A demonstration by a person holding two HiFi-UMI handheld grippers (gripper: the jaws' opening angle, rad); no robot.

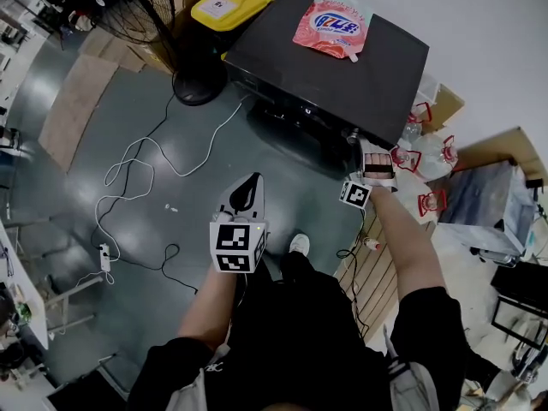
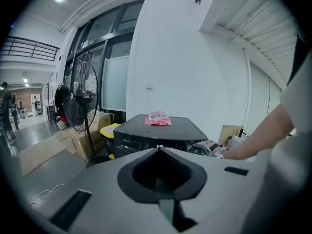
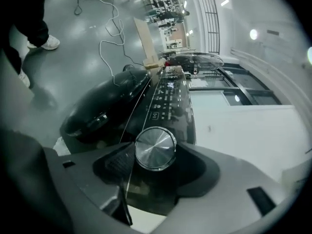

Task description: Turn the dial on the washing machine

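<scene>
A black washing machine (image 1: 334,67) stands ahead of me with a pink detergent pouch (image 1: 334,24) lying on its top. My right gripper (image 1: 361,148) reaches to the right end of its front panel. In the right gripper view the round silver dial (image 3: 155,148) sits between the jaws of my right gripper (image 3: 155,152), which close on its rim, and the control panel (image 3: 168,94) runs away behind it. My left gripper (image 1: 250,193) hangs in the air over the floor, well short of the machine. Its jaws are together and hold nothing. The machine (image 2: 156,133) shows ahead of my left gripper (image 2: 161,152).
The dark round door (image 3: 107,108) bulges out beside the dial. A yellow-lidded bin (image 1: 229,5) and a standing fan (image 1: 128,7) are left of the machine. White cables (image 1: 145,169) and a power strip (image 1: 105,257) lie on the floor. Red-labelled bottles (image 1: 424,157) stand to the right.
</scene>
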